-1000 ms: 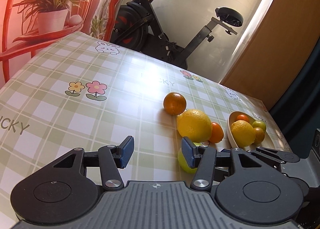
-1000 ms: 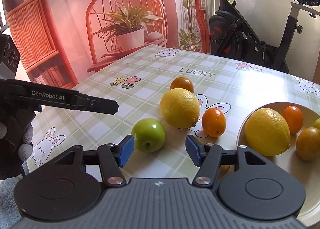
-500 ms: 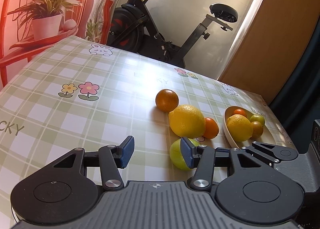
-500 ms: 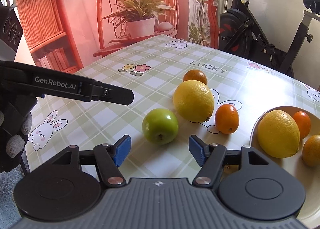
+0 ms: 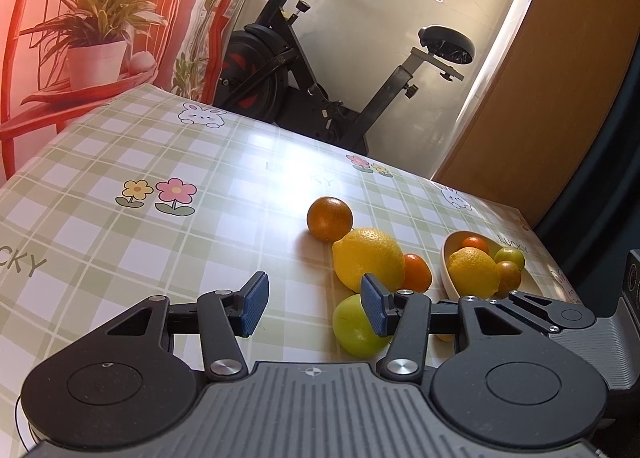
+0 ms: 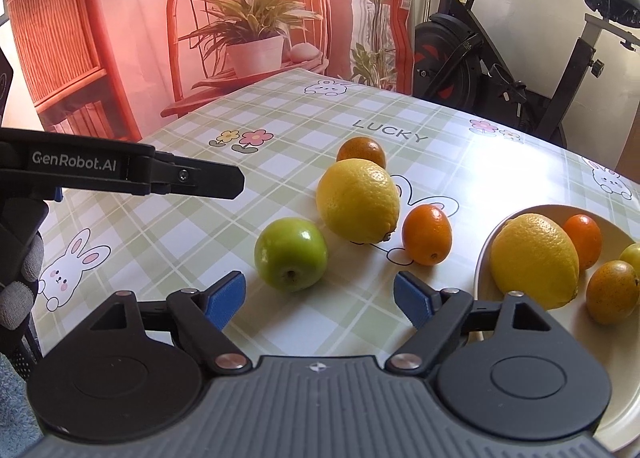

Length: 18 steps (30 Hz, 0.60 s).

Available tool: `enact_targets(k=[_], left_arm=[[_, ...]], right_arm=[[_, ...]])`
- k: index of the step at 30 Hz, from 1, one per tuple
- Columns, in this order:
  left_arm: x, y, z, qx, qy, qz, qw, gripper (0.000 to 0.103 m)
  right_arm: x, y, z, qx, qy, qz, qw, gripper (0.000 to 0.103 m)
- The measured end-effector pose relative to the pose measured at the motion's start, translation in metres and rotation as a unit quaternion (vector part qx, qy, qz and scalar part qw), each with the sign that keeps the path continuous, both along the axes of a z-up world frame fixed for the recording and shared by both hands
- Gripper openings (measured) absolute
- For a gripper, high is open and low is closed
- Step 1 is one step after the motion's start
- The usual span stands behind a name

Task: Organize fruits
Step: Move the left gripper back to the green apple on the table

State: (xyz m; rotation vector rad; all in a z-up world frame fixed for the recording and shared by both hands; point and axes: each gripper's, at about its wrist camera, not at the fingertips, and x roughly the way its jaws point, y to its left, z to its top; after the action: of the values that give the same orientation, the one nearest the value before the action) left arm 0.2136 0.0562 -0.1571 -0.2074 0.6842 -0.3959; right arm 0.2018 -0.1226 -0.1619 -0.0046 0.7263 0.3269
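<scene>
On the checked tablecloth lie a green apple [image 6: 291, 254] [image 5: 356, 324], a large lemon [image 6: 357, 200] [image 5: 368, 258], a small orange [image 6: 427, 234] [image 5: 418, 272] and a darker orange [image 6: 361, 150] [image 5: 330, 217]. A cream bowl [image 6: 484, 258] [image 5: 450, 258] at the right holds a lemon [image 6: 534, 260], and several small fruits. My right gripper [image 6: 319, 300] is open and empty, just short of the apple. My left gripper [image 5: 314, 302] is open and empty, left of the apple; its side shows in the right wrist view [image 6: 192, 180].
An exercise bike [image 5: 320, 70] stands beyond the table's far edge. A red printed backdrop with a chair and a potted plant [image 6: 248, 30] lines the far left side. A wooden door [image 5: 540, 98] is at the right.
The right gripper has backed away and swung right, and its jaws have opened wider; the apple now sits farther ahead. The left gripper has shifted a little, bringing the apple more into its view.
</scene>
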Motion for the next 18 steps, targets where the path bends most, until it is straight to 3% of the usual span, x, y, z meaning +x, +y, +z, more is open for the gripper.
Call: enact_targets(k=[4, 12, 15, 18], left_arm=[[0.001, -0.004, 0.0, 0.017, 0.0, -0.007, 0.9998, 0.052], [0.004, -0.002, -0.003, 0.022, 0.011, -0.004, 0.9997, 0.054], [0.006, -0.001, -0.003, 0.018, 0.015, -0.007, 0.9997, 0.055], [0.01, -0.003, -0.004, 0.016, 0.023, -0.011, 0.9996, 0.057]], right_arm=[[-0.004, 0.004, 0.006, -0.008, -0.02, 0.017, 1.0, 0.083], [-0.001, 0.021, 0.008, -0.045, -0.011, 0.038, 0.998, 0.081], [-0.003, 0.024, 0.011, -0.07, -0.027, 0.025, 0.997, 0.092], [-0.001, 0.021, 0.011, -0.067, -0.029, 0.014, 0.997, 0.096]])
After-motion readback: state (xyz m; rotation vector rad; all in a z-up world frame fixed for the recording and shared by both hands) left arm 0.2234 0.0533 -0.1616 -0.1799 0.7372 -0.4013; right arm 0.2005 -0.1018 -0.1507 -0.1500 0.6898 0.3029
